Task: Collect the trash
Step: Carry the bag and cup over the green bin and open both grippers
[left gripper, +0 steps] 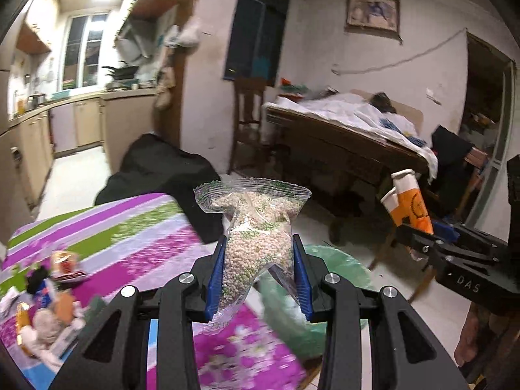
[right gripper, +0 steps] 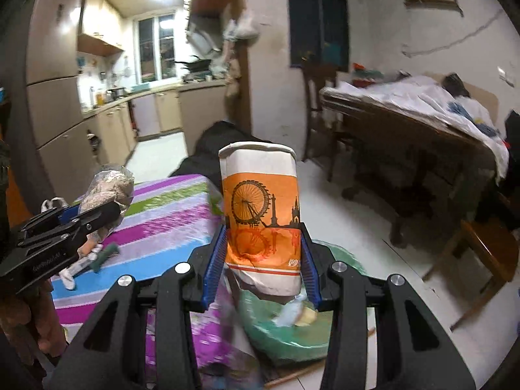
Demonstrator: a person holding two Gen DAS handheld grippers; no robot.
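Clear plastic bag of small pale pellets (left gripper: pixel 256 237) pinched upright between the blue pads of the left tool (left gripper: pixel 260 279), off the surface. Right tool (right gripper: pixel 265 260) clamps an orange-and-white paper cup (right gripper: pixel 260 217) printed with a Ferris wheel, rim up and somewhat squashed. Both are held above the near right edge of a striped purple, green and white cloth (left gripper: pixel 130 227). Green-lined bin (right gripper: pixel 286 334) directly below and right of the cup, some scraps inside. More litter (left gripper: pixel 48 305) lies on the cloth, far left. Floor is white tile (right gripper: pixel 373 227).
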